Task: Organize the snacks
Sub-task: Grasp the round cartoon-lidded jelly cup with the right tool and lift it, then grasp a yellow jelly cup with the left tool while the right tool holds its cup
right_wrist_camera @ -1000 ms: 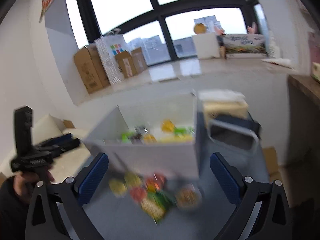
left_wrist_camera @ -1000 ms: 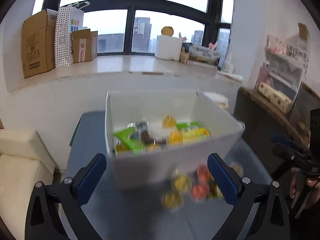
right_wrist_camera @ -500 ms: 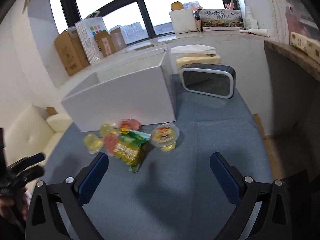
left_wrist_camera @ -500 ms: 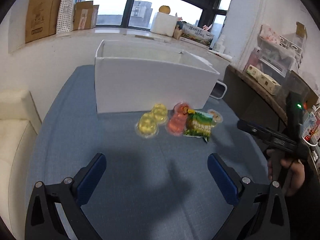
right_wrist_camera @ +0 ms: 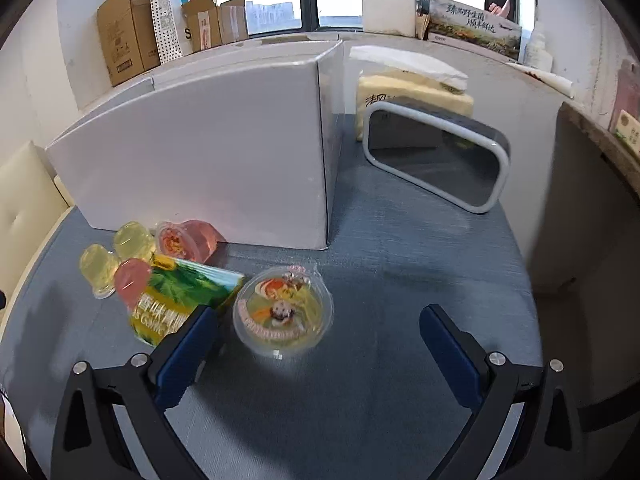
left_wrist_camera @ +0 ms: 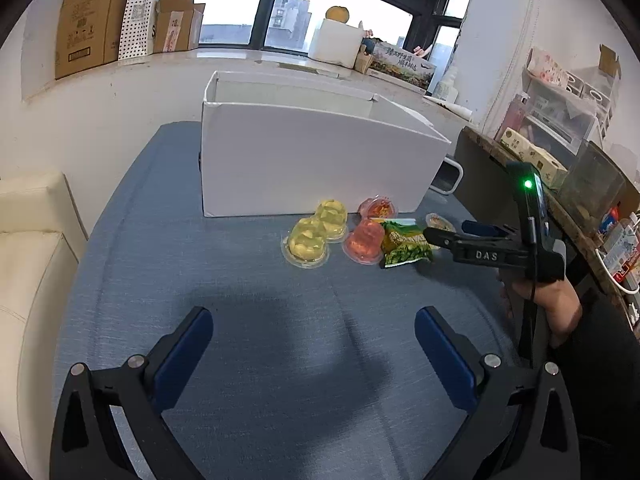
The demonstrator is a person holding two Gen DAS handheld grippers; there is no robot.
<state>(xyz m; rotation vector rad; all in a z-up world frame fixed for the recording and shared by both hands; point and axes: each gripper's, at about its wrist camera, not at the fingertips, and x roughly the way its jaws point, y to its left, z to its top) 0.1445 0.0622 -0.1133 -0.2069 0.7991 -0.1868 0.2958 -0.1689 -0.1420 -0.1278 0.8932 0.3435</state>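
Both tongs are spread and empty, the right tongs (right_wrist_camera: 318,340) low over the cup (right_wrist_camera: 283,313) just ahead, the left tongs (left_wrist_camera: 314,344) well short of the snacks; looks like the pick-up step; next, close on the cup, then lift it to the box (right_wrist_camera: 208,148) behind

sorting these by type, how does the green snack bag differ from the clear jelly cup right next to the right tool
The green snack bag is a flat, opaque foil pouch lying on its side; the clear jelly cup is round, see-through plastic standing upright with a printed lid. The bag leans against the pink jelly cup, while the clear cup stands alone. Both rest on the blue tablecloth in front of the white box.
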